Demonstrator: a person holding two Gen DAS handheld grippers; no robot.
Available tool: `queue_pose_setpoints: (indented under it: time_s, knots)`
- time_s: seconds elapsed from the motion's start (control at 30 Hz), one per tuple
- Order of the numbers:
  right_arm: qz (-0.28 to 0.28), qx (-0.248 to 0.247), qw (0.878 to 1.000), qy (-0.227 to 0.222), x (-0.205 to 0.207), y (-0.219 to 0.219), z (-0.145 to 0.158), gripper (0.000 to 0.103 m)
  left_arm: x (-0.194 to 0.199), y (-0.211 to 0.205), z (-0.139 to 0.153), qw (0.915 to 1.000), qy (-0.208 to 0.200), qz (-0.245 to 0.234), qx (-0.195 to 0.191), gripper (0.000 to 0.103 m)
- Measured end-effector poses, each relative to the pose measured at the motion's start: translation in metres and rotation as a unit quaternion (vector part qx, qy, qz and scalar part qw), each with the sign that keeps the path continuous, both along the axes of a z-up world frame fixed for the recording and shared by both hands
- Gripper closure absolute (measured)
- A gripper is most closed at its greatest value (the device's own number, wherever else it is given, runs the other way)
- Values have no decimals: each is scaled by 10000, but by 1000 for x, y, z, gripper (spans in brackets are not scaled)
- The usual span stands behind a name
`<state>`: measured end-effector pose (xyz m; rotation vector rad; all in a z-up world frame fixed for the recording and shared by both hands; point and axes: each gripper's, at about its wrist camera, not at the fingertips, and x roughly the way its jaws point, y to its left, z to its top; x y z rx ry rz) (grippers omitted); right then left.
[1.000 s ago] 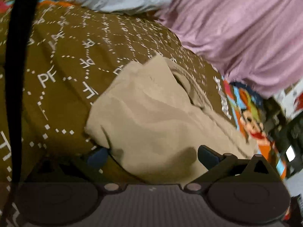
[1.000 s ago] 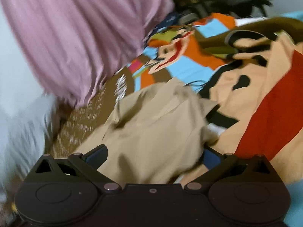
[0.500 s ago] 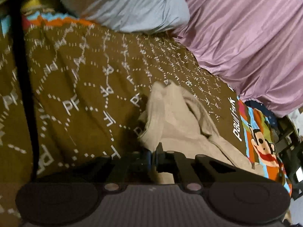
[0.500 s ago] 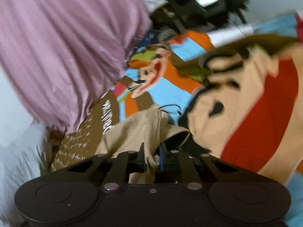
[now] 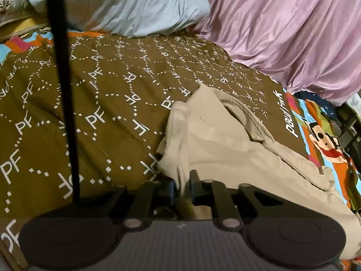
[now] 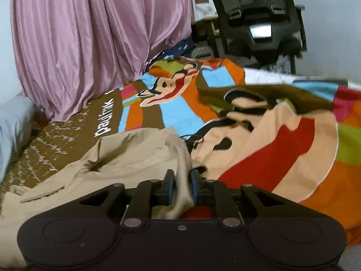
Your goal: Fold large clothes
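Note:
A beige garment (image 5: 225, 140) lies crumpled on the bed, its neck opening toward the pink curtain. In the left wrist view my left gripper (image 5: 182, 185) stands at the garment's near left edge, and a fold of beige cloth runs between its narrow jaws, which are opening slightly. In the right wrist view the same garment (image 6: 126, 155) spreads to the left. My right gripper (image 6: 181, 180) has a bunched strip of it pinched between its blue pads, and its jaws are also opening a little. Both folds are raised off the bedspread.
The bedspread is brown with white letters (image 5: 101, 103) on one side and a bright cartoon print (image 6: 282, 158) on the other. A pink curtain (image 5: 293, 33) and a pale blue pillow (image 5: 126, 4) border the bed. A black strap (image 5: 65, 90) hangs at left. Dark equipment (image 6: 259, 22) stands beyond the bed.
Both grippers went from wide open around the garment's edges to closed on the cloth. Both then rose and tilted, pulling the pinched folds up, and the jaws now stand slightly wider.

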<state>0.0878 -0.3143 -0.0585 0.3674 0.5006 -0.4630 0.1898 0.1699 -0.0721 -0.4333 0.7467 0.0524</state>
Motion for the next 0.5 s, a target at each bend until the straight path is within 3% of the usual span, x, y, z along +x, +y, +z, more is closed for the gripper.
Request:
queue_pose_setpoints:
  time_s: [0.17,0.23,0.5]
  knots:
    - [-83,30,10000,-14,-1,-1,-4,64,0,-1,-3,10000,40,-52,31,40]
    - [-109,11,9999,4,0,-1,-4,53,-2,-3,-1,9998,-52,30,199,23]
    - [165,-491,9985,-170,4,16,1,8,3,3,-8,9999,87,105,-3,9]
